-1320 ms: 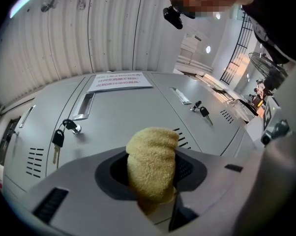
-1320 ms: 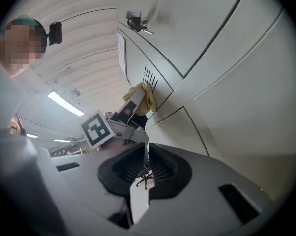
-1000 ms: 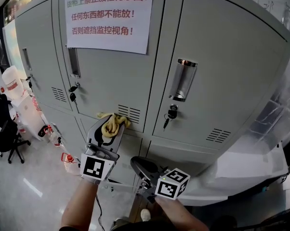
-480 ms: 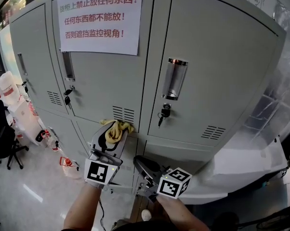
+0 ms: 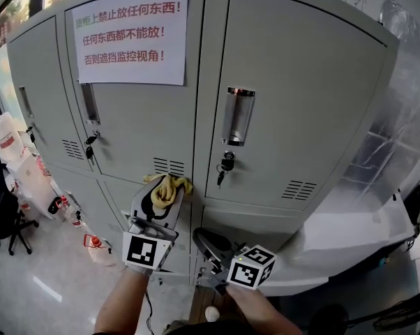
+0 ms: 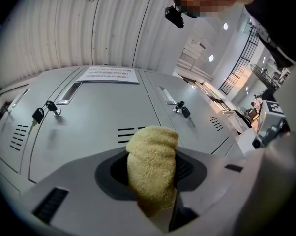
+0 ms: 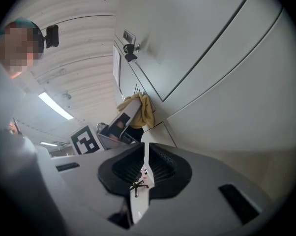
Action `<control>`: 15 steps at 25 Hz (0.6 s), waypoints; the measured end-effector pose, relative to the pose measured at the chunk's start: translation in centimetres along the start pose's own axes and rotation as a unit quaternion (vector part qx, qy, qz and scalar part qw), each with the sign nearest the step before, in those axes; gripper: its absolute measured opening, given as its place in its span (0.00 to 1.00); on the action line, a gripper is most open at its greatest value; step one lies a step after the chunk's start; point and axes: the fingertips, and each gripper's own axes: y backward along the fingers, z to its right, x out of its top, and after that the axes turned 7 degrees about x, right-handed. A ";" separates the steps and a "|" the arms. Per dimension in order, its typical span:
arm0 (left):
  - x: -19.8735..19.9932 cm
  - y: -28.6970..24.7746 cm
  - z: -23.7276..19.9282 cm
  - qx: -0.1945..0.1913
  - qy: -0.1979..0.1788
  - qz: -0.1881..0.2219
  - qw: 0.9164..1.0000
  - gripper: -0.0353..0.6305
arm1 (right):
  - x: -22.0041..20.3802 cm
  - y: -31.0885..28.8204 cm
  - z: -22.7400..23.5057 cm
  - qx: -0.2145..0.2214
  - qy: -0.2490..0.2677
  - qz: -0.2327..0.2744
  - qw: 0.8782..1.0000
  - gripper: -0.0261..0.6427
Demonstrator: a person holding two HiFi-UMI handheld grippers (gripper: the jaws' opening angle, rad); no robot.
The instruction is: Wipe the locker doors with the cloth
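Note:
A bank of grey lockers fills the head view, with the middle upper door (image 5: 137, 124) and the right upper door (image 5: 315, 103) facing me. My left gripper (image 5: 165, 194) is shut on a bunched yellow cloth (image 5: 168, 185). The cloth is pressed at the lower edge of the middle door, just under its vent slots. In the left gripper view the cloth (image 6: 152, 166) sticks out between the jaws toward the door. My right gripper (image 5: 208, 241) hangs lower, in front of the bottom row of doors, shut and empty (image 7: 144, 154). From there the cloth (image 7: 140, 109) shows up on the left.
A white paper notice (image 5: 130, 37) with red print is stuck across the top of the middle door. Keys hang in the locks (image 5: 224, 165). An office chair (image 5: 4, 218) and bottles (image 5: 95, 246) stand on the floor at left. Plastic-covered shelving (image 5: 398, 117) is at right.
The left gripper has slid the cloth a little to the right along the door's lower edge, now under the vent slots. The right gripper has stayed put.

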 end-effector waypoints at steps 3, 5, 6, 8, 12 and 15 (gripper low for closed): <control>0.7 -0.5 0.0 0.009 -0.005 0.001 1.000 0.28 | 0.3 0.4 0.1 -0.003 0.001 0.003 1.000 0.10; 0.6 -0.6 -0.3 0.019 -0.011 -0.011 1.000 0.28 | 0.5 0.6 0.2 -0.004 0.002 0.004 1.000 0.10; 0.7 -0.7 -0.3 0.020 -0.013 -0.011 1.000 0.28 | 0.6 0.6 0.2 -0.004 0.002 0.005 1.000 0.10; 1.2 -1.0 -0.3 0.019 -0.015 -0.005 1.000 0.28 | 0.8 0.7 0.2 -0.002 0.004 0.006 1.000 0.10; 2.8 -1.8 -0.6 0.018 -0.022 0.009 1.000 0.28 | 1.2 0.6 0.1 0.002 0.006 0.008 1.000 0.10; 4.4 -2.6 -0.8 0.017 -0.028 0.020 0.999 0.28 | 1.4 0.4 0.0 0.006 0.009 0.009 1.000 0.10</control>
